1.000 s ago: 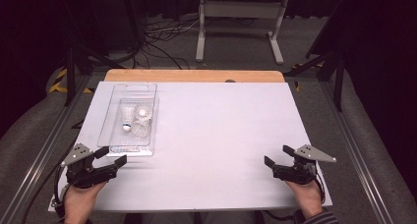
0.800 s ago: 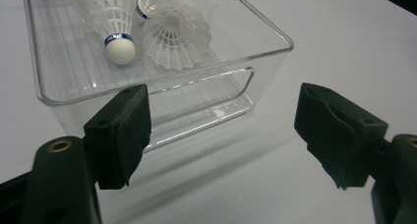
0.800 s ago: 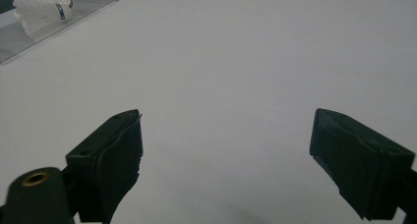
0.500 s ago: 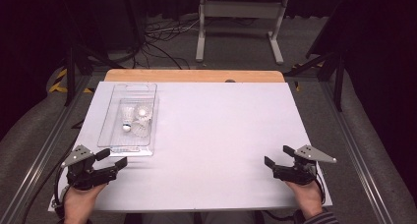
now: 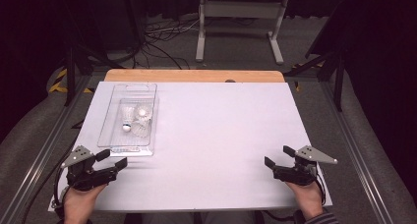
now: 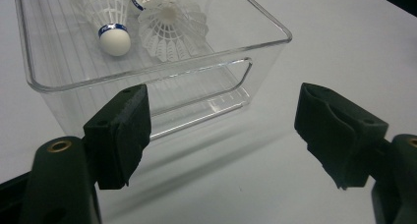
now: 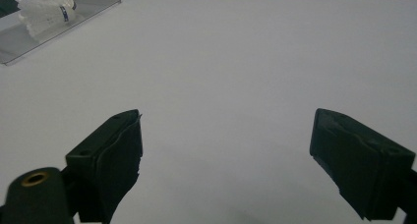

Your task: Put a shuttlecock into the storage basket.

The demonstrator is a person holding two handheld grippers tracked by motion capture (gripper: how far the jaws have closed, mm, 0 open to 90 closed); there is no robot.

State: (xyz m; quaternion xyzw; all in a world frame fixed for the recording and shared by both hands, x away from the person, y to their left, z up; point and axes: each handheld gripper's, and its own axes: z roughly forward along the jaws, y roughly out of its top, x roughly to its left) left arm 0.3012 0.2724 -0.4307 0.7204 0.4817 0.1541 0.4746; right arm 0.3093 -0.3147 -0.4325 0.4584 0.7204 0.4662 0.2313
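A: What's the biggest thing in front of the two hand-held grippers?

B: The bench (image 5: 221,135), covered in white. Both sit near its front edge, well apart, each in one of the person's hands.

A: And next in size?

B: A clear plastic bin (image 5: 129,117) (image 6: 255,47), just ahead of the left hand-held gripper (image 5: 111,160) (image 6: 221,130). In the left gripper view its near wall stands just beyond the left jaw, apart from it.

A: How are that gripper's jaws?

B: Spread wide, gripping nothing, only bare bench between them.

A: The right one?

B: The right hand-held gripper (image 5: 278,156) (image 7: 226,155) is likewise released, jaws wide over bare bench. The bin is far ahead and across from it, at the upper left of the right gripper view (image 7: 54,17).

A: Anything smaller?

B: White shuttlecocks (image 5: 136,118) (image 6: 169,25) lying inside the bin, beyond the left hand-held gripper. One points its round cork tip toward it.
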